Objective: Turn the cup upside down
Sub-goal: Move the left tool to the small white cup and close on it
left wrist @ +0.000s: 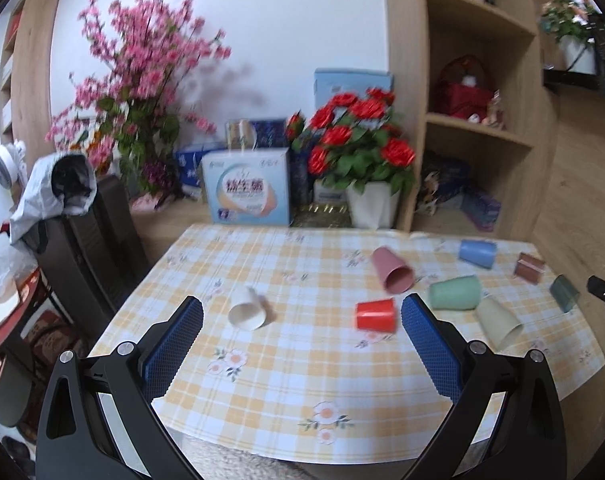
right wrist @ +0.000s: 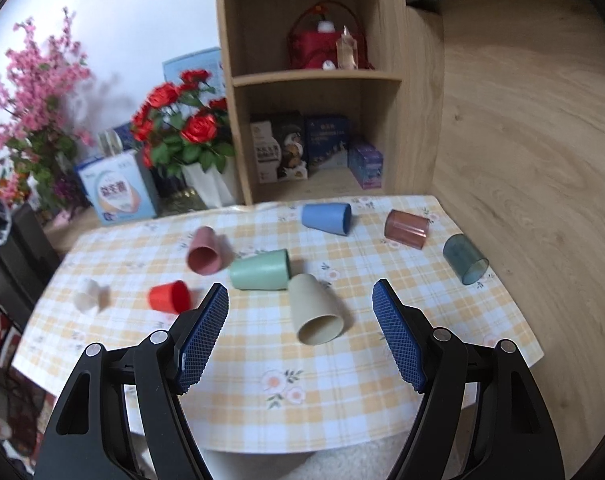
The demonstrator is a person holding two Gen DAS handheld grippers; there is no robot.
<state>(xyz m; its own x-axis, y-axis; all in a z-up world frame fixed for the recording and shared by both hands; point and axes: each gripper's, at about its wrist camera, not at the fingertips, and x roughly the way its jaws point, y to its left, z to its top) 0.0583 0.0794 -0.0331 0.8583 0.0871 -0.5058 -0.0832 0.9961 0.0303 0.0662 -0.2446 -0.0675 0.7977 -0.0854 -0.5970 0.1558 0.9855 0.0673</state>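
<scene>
Several cups lie on their sides on the checked tablecloth (left wrist: 286,380): a white cup (left wrist: 247,307), a red cup (left wrist: 375,314), a pink cup (left wrist: 391,269), a green cup (left wrist: 454,293), a beige cup (left wrist: 498,321) and a blue cup (left wrist: 477,253). My left gripper (left wrist: 302,312) is open and empty above the table's near side, between the white and red cups. In the right wrist view my right gripper (right wrist: 300,300) is open and empty, with the beige cup (right wrist: 316,308) lying just ahead between its fingers. The green cup (right wrist: 259,269) and red cup (right wrist: 169,297) lie further left.
A brown translucent cup (right wrist: 406,229) and a dark teal translucent cup (right wrist: 465,258) lie near the table's right edge. A white pot of red roses (left wrist: 372,204), boxes (left wrist: 248,186) and a wooden shelf (right wrist: 314,76) stand behind the table. A dark chair (left wrist: 86,236) stands at the left.
</scene>
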